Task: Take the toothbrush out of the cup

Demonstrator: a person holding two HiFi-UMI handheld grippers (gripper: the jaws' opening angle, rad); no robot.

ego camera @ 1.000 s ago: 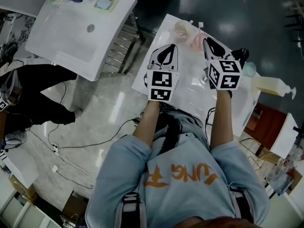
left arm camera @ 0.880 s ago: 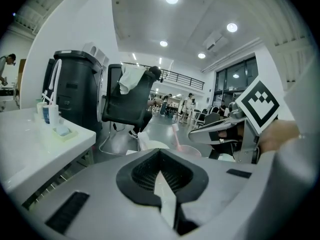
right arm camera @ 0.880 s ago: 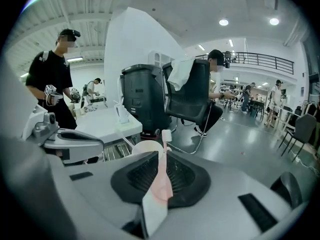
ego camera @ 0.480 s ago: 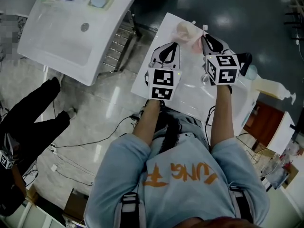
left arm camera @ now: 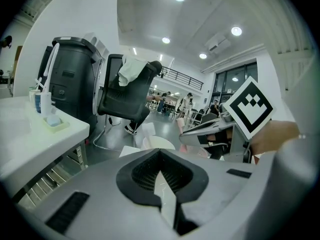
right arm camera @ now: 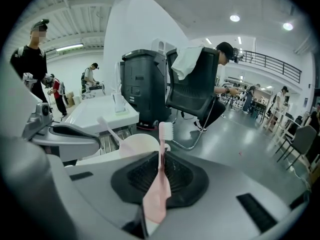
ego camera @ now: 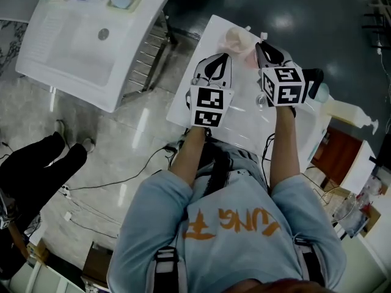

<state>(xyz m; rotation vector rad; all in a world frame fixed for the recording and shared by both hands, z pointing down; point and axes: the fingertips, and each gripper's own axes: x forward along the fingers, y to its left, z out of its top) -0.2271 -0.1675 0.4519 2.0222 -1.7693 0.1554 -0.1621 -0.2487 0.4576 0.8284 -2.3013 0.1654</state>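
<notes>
In the right gripper view a pink toothbrush [right arm camera: 160, 179] stands upright between my right gripper's jaws [right arm camera: 161, 156], bristle head on top, and the gripper is shut on its handle. Just behind it sits a pale cup [right arm camera: 138, 143] with a second toothbrush [right arm camera: 107, 127] leaning out to the left. From the head view, the right gripper [ego camera: 267, 52] is at the cups [ego camera: 236, 39] on the far end of the white sink top [ego camera: 204, 54]. My left gripper [ego camera: 212, 71] hovers beside it to the left, shut and holding nothing. The left gripper view shows the cup [left arm camera: 158, 143] ahead of its jaws.
A second white sink unit [ego camera: 85, 41] stands to the far left across a gap. A soap bottle [ego camera: 349, 111] lies at the right. A person's legs [ego camera: 36, 170] are on the floor at the left. A black chair [right arm camera: 196, 84] and bin [right arm camera: 142, 81] stand beyond the cup.
My right gripper has edged slightly farther toward the cups with the toothbrush in it. The left gripper has barely moved. The person on the floor at the left has walked away downward.
</notes>
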